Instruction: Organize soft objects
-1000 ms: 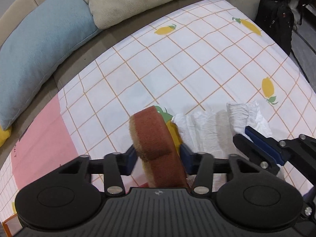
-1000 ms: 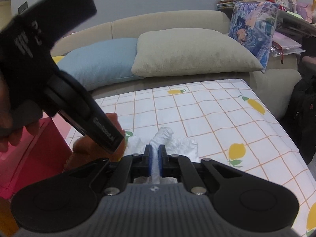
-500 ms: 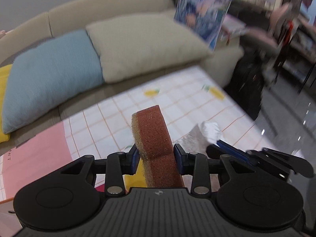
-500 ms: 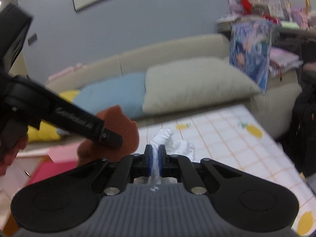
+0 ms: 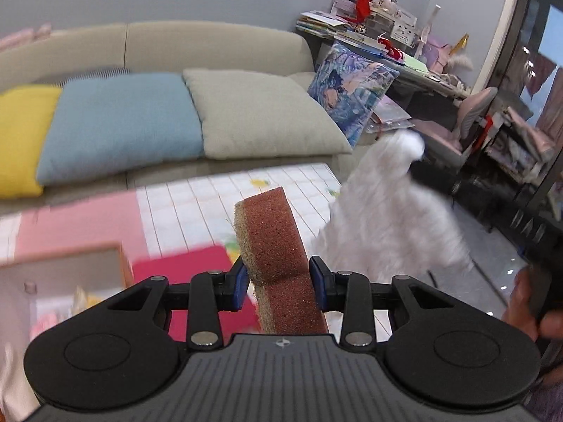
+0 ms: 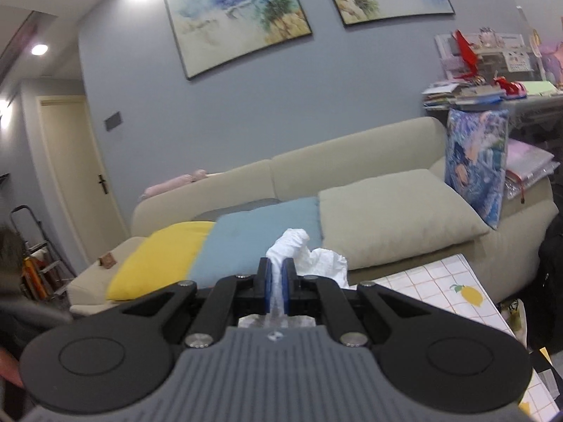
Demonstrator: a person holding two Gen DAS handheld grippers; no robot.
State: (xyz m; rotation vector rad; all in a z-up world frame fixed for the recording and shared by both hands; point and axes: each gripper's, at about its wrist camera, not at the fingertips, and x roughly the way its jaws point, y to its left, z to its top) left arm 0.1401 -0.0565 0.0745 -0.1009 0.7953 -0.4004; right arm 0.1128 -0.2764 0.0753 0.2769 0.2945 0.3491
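At the far left of the left wrist view an open wooden box (image 5: 67, 263) sits low beside a pink mat (image 5: 77, 218), and it looks the likely place for both items. The left gripper (image 5: 278, 283) has its jaws pinching a brown sponge (image 5: 272, 246) edge-up, lifted clear above the checked worktop (image 5: 218, 204). To its right a white cloth (image 5: 383, 218) hangs loose in the air; in the right wrist view the right gripper (image 6: 277, 283) pinches that cloth (image 6: 299, 256) tightly between pressed-in jaws. Carry both level toward the box, lower the sponge fully inside before releasing, and keep the dangling cloth from snagging the rim.
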